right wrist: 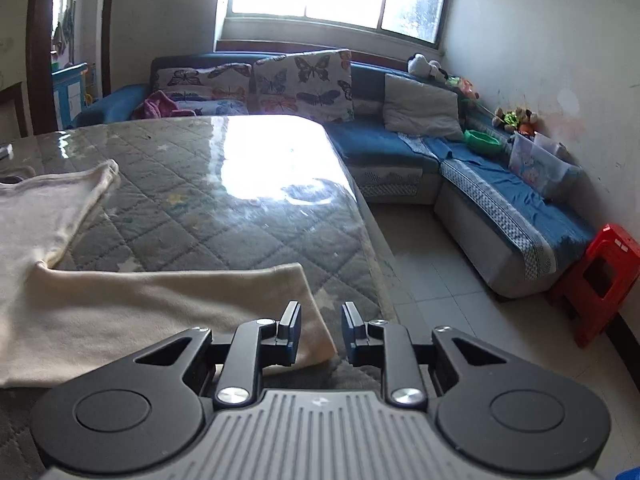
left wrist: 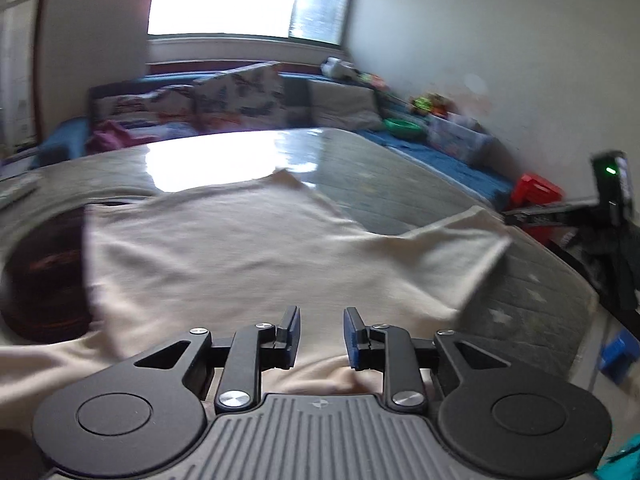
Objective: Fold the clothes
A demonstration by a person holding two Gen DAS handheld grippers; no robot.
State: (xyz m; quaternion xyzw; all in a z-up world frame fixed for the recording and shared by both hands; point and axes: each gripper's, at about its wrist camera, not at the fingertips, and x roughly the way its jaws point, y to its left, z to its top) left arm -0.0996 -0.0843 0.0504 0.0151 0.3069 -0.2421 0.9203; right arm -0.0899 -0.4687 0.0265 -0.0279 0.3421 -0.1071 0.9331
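A cream shirt (left wrist: 248,248) lies spread on the grey quilted table (left wrist: 400,184), a sleeve reaching right and a dark printed patch at its left. My left gripper (left wrist: 321,320) is open and empty just above the shirt's near part. In the right wrist view the shirt (right wrist: 120,312) lies at the left, its sleeve (right wrist: 80,196) pointing away. My right gripper (right wrist: 321,316) is open and empty over the shirt's near right corner by the table edge (right wrist: 384,264).
A blue sofa (right wrist: 500,200) with butterfly cushions (right wrist: 304,84) wraps around the far and right sides. A red plastic stool (right wrist: 600,280) stands on the tiled floor at right. The other gripper's black body (left wrist: 612,188) shows at the right in the left wrist view.
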